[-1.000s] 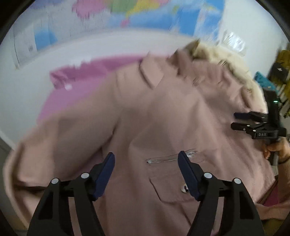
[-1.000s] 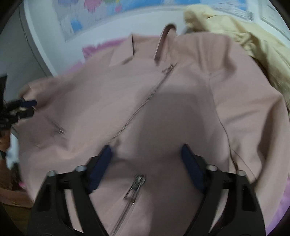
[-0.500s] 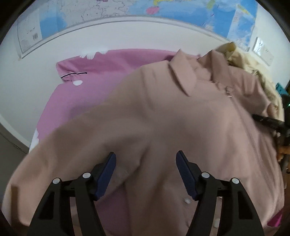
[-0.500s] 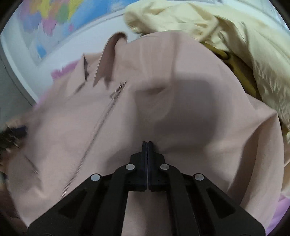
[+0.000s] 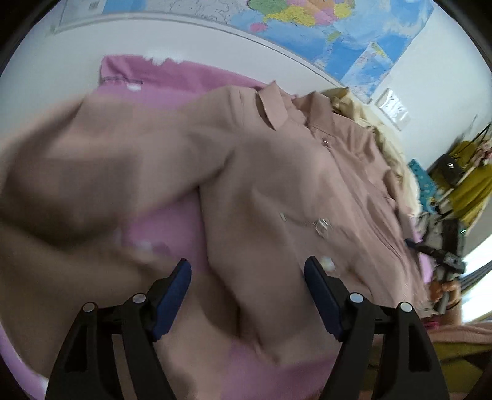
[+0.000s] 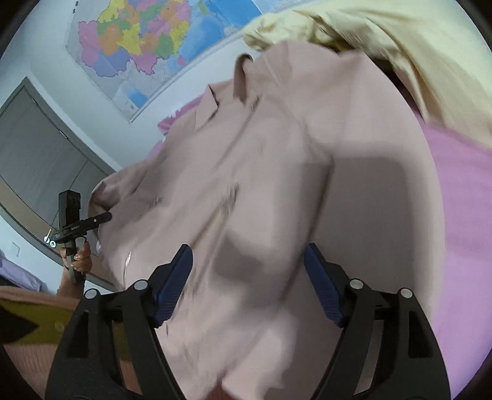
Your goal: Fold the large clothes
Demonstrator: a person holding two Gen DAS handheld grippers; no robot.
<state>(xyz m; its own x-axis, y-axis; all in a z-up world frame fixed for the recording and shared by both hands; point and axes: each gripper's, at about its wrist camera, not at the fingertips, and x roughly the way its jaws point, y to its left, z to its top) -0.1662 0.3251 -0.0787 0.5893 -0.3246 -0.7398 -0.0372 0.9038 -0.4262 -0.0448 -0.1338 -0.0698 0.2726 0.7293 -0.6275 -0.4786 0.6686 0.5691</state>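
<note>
Your left gripper (image 5: 247,287) is spread wide over the jacket (image 5: 276,184), holding nothing; your right gripper (image 6: 247,277) too. Jacket lies front-up on the pink sheet (image 5: 172,77), long axis running away from you, collar (image 5: 272,104) toward the far edge by the wall map (image 5: 323,27).

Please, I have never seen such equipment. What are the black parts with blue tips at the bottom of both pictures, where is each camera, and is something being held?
No robot: a person holds one gripping tool in each hand. Each picture comes from a camera on a tool, looking along its two fingers. The left tool and right tool are both open and hold nothing. Below them a beige-pink jacket lies on a pink sheet. A yellow garment lies beside it. A map hangs on the wall.
</note>
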